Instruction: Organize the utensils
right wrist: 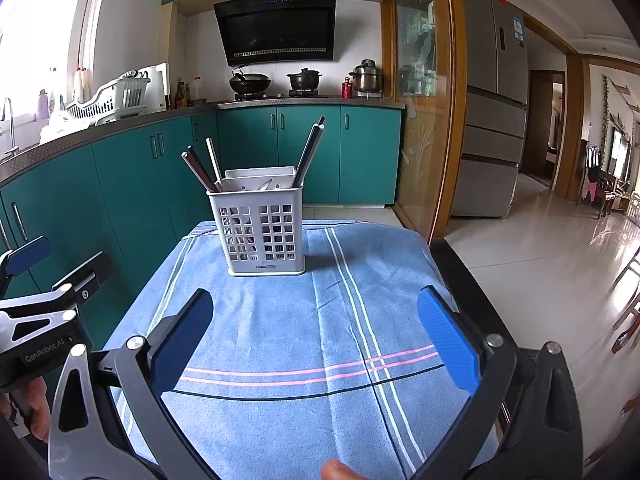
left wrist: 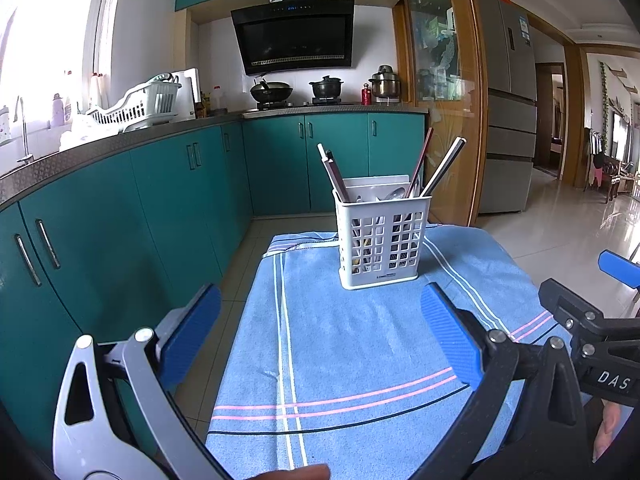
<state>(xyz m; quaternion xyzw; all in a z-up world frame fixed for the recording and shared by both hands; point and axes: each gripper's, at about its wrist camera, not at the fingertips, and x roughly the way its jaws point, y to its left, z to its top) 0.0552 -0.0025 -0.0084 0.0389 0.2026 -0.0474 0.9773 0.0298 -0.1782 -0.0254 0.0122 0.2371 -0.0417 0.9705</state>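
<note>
A white slotted utensil holder stands upright on a blue striped towel at the far end of a small table. Several chopsticks lean out of it, and a spoon shows at its rim. My left gripper hovers open over the towel's near half, nothing between its blue pads. My right gripper is likewise open and empty, a little short of the holder. Each gripper appears at the edge of the other's view.
Teal floor cabinets run along the left and back, close to the table's left side. A glass door with a wooden frame stands behind right. Tiled floor opens out to the right. A person's fingertips show at the bottom edge.
</note>
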